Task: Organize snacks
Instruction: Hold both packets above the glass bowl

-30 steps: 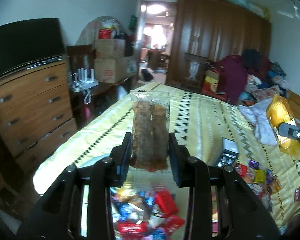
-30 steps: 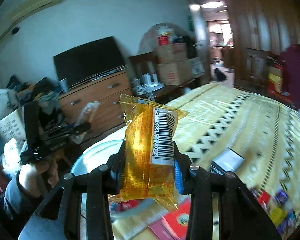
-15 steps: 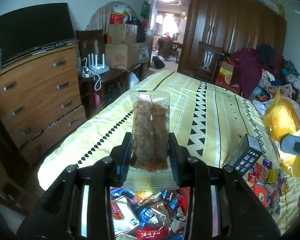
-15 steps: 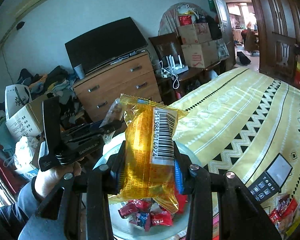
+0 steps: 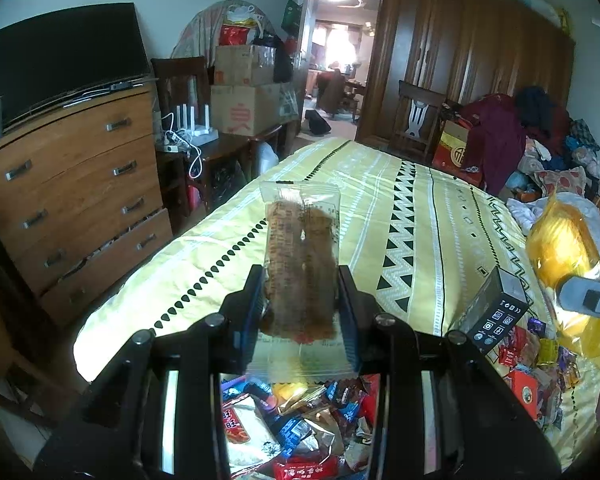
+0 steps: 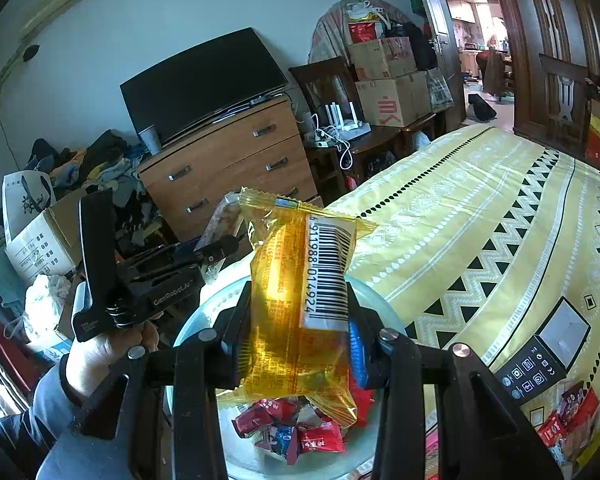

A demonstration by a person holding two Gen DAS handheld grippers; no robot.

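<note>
Item 1: left gripper pinching a clear snack packet. Item 2: right gripper pinching a yellow snack bag. Change: both now lower over the bowl of sweets, from higher up. Reading: drop-off likely imminent.

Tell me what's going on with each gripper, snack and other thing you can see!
left gripper: shut on the clear snack pack.
clear snack pack: held upright.
right gripper: shut on the yellow snack pack.
yellow snack pack: held upright, barcode showing.
glass bowl: holds wrapped candies.
TV: screen dark.
black box: lying on the bed.
</note>
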